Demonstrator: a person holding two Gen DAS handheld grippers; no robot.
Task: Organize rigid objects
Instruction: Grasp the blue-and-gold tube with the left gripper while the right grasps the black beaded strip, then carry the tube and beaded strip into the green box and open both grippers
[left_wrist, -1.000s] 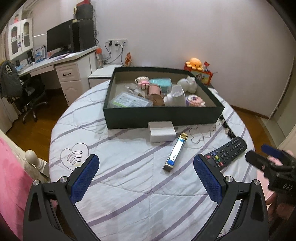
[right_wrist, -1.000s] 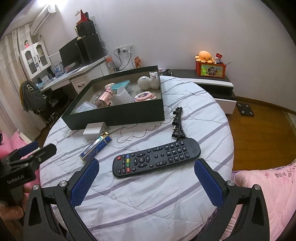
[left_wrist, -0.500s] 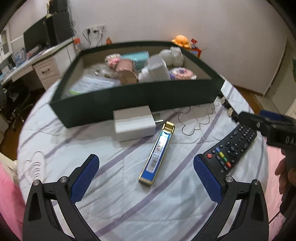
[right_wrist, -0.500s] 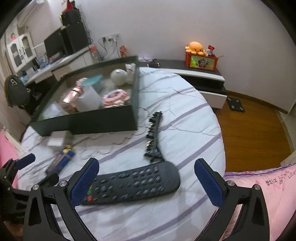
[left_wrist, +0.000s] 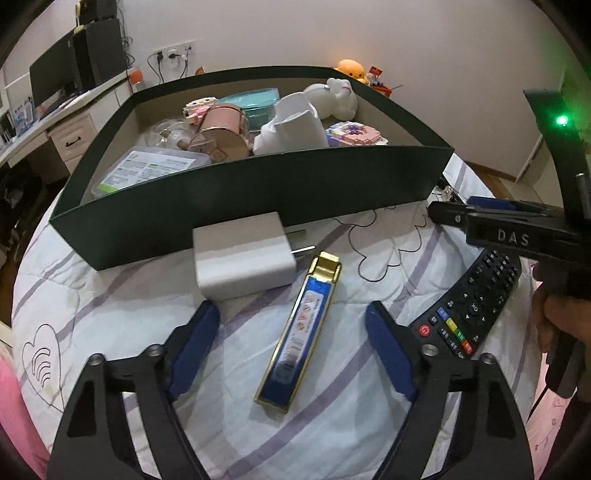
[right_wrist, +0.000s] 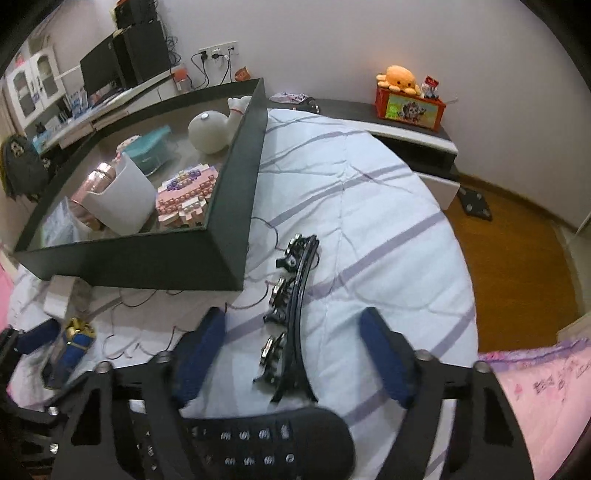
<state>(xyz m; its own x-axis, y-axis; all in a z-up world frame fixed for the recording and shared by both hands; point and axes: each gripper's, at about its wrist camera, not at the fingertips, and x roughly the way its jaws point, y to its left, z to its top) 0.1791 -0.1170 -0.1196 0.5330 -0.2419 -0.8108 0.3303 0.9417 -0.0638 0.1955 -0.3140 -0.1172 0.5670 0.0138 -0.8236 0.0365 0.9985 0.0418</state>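
A long blue and gold box (left_wrist: 301, 339) lies on the striped bedspread between the fingers of my left gripper (left_wrist: 291, 350). Its jaws are closing and the pads stand clear of the box. A white charger (left_wrist: 243, 254) sits just beyond the left finger. My right gripper (right_wrist: 291, 358) straddles a black curved hair clip with stones (right_wrist: 291, 314). Its jaws are closing too, with the pads apart from the clip. The black remote (right_wrist: 266, 443) lies under that gripper's base; it also shows as the remote (left_wrist: 476, 299) in the left wrist view.
A dark green open box (left_wrist: 258, 199) holding several items, among them a white cup and a pink brick model, stands just behind both grippers. A low cabinet (right_wrist: 413, 133) and wooden floor (right_wrist: 517, 266) lie past the bed's right edge. A person's hand (left_wrist: 554, 325) holds the right gripper.
Both grippers came forward and down, and their jaws narrowed. The left one now straddles the blue and gold box. The right one passed over the remote to the hair clip.
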